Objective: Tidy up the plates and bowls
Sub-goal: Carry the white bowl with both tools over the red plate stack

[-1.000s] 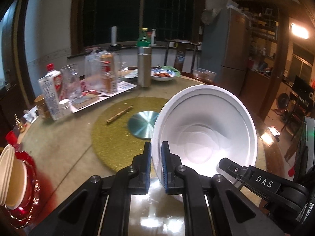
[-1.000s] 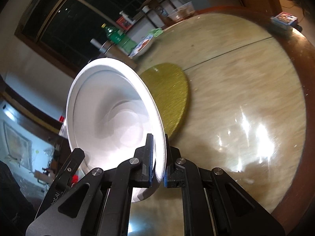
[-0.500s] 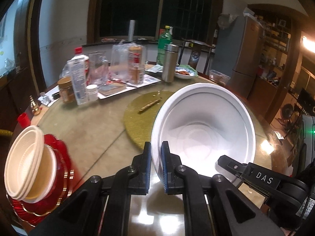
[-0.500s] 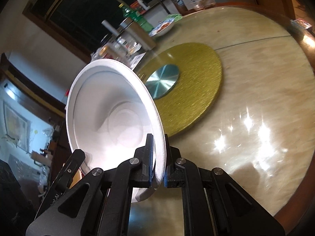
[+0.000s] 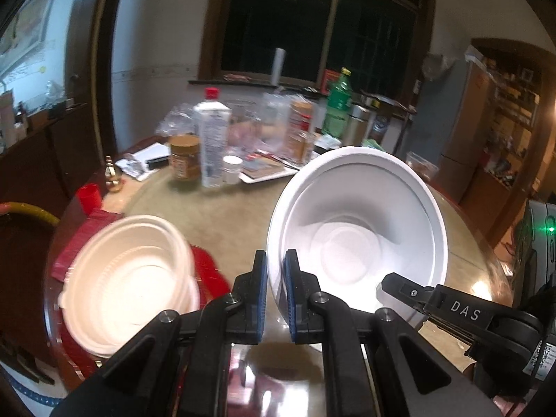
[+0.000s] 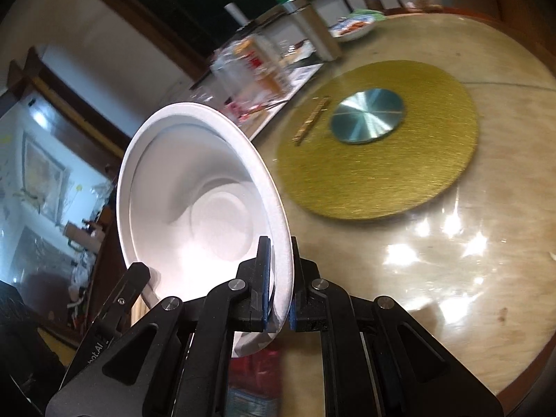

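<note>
A large white bowl [image 5: 358, 236] hangs above the round table, held by both grippers on opposite sides of its rim. My left gripper [image 5: 276, 295] is shut on the rim's left side, and my right gripper [image 6: 279, 288] is shut on the right side of the same white bowl [image 6: 201, 208]. The right gripper's black body [image 5: 462, 316] shows at the bowl's lower right in the left wrist view. To the left, cream bowls [image 5: 128, 285] are stacked on red plates [image 5: 208, 271] at the table edge.
Bottles, jars and glasses [image 5: 215, 149] crowd the far side of the table [image 5: 229, 219]. A gold round mat [image 6: 378, 142] with a metal disc [image 6: 366, 116] lies at the table's middle. A food plate [image 6: 352, 29] sits far back. A red cup [image 5: 89, 196] stands left.
Both grippers have carried the white bowl sideways to the left across the table. The cream bowl stack has come from the left edge of the left wrist view to just beside the bowl.
</note>
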### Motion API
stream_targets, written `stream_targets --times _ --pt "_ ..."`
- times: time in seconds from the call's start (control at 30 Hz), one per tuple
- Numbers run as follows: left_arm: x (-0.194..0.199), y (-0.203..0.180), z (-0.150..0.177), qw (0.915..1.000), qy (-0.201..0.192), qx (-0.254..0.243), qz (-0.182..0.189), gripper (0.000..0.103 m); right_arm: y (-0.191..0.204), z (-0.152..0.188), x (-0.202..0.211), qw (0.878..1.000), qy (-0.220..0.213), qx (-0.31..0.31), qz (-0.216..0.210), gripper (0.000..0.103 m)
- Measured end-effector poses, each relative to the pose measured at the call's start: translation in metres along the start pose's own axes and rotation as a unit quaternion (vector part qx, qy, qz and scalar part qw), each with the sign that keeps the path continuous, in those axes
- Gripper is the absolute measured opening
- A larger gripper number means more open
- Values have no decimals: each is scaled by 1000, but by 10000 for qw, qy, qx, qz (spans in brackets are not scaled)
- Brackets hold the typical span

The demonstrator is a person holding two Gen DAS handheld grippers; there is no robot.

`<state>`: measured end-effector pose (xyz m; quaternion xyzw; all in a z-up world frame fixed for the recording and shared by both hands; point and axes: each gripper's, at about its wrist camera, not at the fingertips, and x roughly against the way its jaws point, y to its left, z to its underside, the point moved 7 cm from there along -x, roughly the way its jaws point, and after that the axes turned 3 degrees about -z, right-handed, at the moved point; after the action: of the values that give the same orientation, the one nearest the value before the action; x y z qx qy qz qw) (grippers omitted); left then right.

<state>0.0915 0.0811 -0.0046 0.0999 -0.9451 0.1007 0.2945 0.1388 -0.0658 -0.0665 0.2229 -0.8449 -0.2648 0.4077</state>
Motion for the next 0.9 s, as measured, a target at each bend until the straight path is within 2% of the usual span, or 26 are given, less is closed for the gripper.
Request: stream_targets --times 0.37,0.6,0.9 --pt "36 76 -20 9969 -426 501 -433 8 89 10 -23 9958 260 744 -471 8" --pt "42 123 -19 9926 -426 806 -798 8 138 31 -51 9876 717 1260 -599 8" --pt "40 152 -4 9898 -211 1055 -935 9 162 49 -74 9775 1253 1595 -572 9"
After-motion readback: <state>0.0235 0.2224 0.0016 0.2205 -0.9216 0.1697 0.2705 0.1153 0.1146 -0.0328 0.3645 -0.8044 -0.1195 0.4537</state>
